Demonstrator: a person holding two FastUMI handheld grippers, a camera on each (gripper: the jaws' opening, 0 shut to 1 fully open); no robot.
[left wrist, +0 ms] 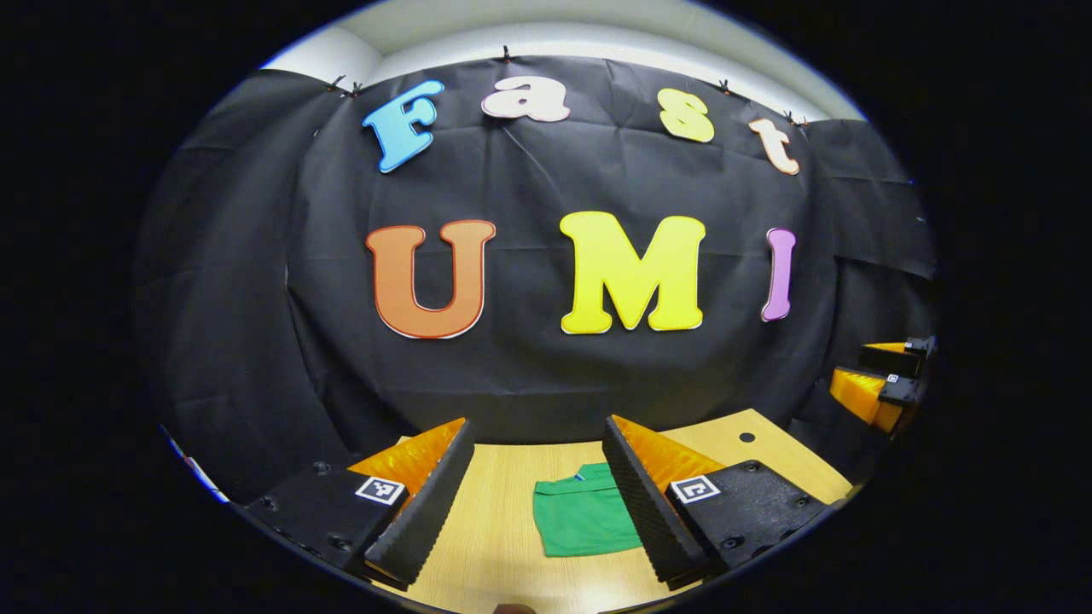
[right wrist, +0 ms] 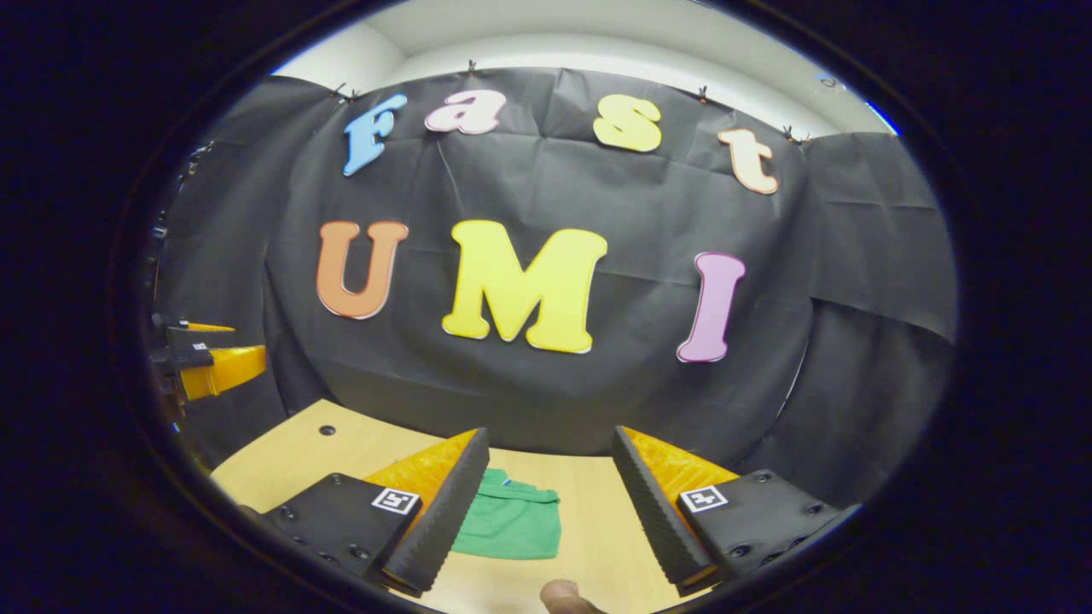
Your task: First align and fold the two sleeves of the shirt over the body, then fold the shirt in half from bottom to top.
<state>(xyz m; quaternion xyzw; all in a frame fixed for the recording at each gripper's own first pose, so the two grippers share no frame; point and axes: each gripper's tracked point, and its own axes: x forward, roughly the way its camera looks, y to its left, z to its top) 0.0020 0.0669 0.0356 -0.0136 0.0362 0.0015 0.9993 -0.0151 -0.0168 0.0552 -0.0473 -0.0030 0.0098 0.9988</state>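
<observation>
**Both grippers lifted clear, folded shirt flat on the desk**

While you hold both tools up off the desk, your left gripper [left wrist: 536,503] has its fingers spread wide apart with nothing between them but open air above the wood. Its right finger overlaps the right side of the green shirt [left wrist: 584,518] in the left gripper view, yet sits above it, not touching. Your right gripper [right wrist: 550,503] is likewise spread apart and empty, and its left finger hides the shirt's [right wrist: 512,524] left edge in the right gripper view.

The shirt lies as a compact, squarish folded packet, flat on the desk [left wrist: 495,529], its collar end toward the back wall. Bare wood shows around it on the near side and both flanks, so there is free room to either side. The desk's far edge meets the black cloth wall [left wrist: 529,375] close behind the shirt, and a small dark hole [right wrist: 327,430] marks a back corner.

Both grippers point level toward the wall, side by side and well apart. A fingertip [right wrist: 563,595] shows at the bottom of the right gripper view.
</observation>
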